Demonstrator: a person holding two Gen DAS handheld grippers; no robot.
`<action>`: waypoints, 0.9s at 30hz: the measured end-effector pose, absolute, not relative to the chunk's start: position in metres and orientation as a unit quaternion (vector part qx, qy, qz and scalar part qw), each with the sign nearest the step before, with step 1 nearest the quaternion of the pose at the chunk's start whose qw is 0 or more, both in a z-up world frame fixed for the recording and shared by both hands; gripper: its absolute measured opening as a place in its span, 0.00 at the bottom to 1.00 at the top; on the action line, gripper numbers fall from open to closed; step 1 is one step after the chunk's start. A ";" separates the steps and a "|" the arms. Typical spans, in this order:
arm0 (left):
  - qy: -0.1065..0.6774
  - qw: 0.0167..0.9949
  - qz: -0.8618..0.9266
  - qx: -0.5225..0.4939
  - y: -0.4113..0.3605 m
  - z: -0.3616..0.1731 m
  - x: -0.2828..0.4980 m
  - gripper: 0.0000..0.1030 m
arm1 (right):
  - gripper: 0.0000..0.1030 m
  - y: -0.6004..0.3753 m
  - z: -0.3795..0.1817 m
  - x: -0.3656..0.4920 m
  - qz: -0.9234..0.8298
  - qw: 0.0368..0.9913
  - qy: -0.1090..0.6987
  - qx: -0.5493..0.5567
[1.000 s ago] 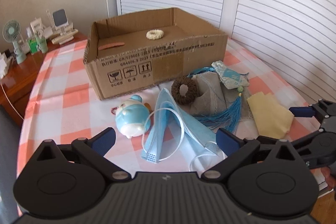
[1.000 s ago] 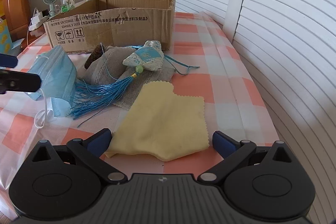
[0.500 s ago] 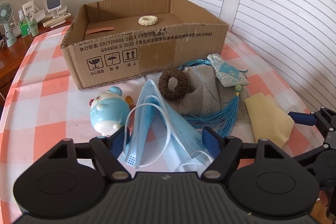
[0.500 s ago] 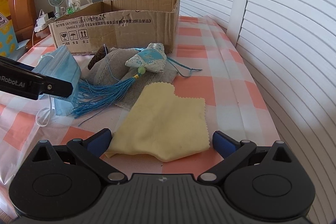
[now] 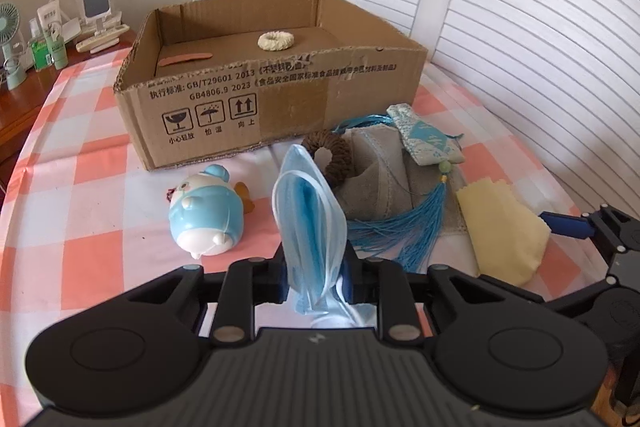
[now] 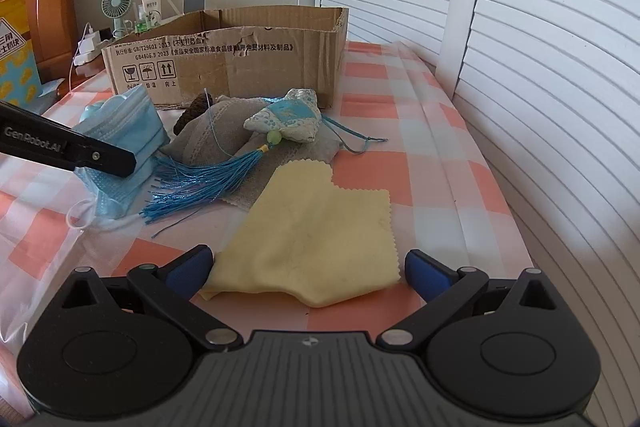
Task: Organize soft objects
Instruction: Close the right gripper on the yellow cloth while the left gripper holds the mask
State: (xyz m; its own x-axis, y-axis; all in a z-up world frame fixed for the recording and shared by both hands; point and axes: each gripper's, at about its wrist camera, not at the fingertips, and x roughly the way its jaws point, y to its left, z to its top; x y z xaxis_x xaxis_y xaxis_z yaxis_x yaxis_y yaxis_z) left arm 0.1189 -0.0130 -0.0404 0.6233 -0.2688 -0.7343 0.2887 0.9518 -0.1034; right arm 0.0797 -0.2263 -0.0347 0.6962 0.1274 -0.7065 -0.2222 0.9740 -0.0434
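Note:
My left gripper (image 5: 316, 267) is closing its jaws on a stack of blue face masks (image 5: 308, 211), which stands pinched upright between the pads just above the checked tablecloth. The right wrist view shows the same masks (image 6: 120, 131) at its left. My right gripper (image 6: 308, 267) is open, with its fingers on either side of the near edge of a yellow cloth (image 6: 320, 227) and not touching it. Behind lie a grey cloth (image 5: 380, 183), a brown scrunchie (image 5: 334, 157) and a tasselled sachet (image 5: 428, 143). The open cardboard box (image 5: 280, 99) holds a cream scrunchie (image 5: 276, 41).
A blue and white toy figure (image 5: 206, 215) lies left of the masks. A wooden side table with a small fan (image 5: 10, 39) and bottles stands at the far left. White louvred doors (image 6: 540, 67) run along the table's right edge.
My left gripper has closed from wide open onto the blue masks, which now stand bunched upright between its pads. The right gripper has stayed open over the yellow cloth.

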 end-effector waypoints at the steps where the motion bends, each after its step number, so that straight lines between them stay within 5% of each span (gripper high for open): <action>1: 0.404 0.901 -0.158 0.017 -0.012 -0.038 0.117 0.21 | 1.00 -0.226 -0.035 0.079 0.095 0.920 0.375 -0.063; 10: 0.410 0.893 -0.176 0.053 0.007 -0.041 0.094 0.23 | 1.00 -0.217 -0.033 0.079 0.117 0.915 0.379 -0.075; 18: 0.394 0.902 -0.170 0.042 0.008 -0.046 0.097 0.50 | 1.00 -0.214 -0.033 0.082 0.113 0.913 0.384 -0.077; 27: 0.394 0.904 -0.161 0.031 0.004 -0.051 0.105 0.51 | 0.99 -0.213 -0.033 0.083 0.115 0.913 0.383 -0.079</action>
State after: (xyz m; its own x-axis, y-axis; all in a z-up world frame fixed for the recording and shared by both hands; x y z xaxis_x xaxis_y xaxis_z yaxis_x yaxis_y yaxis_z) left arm 0.1049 0.0044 -0.0509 0.6372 -0.2671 -0.7229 0.3158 0.9462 -0.0712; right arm 0.0835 -0.2129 -0.0325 0.6797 0.1504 -0.7179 -0.2713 0.9609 -0.0556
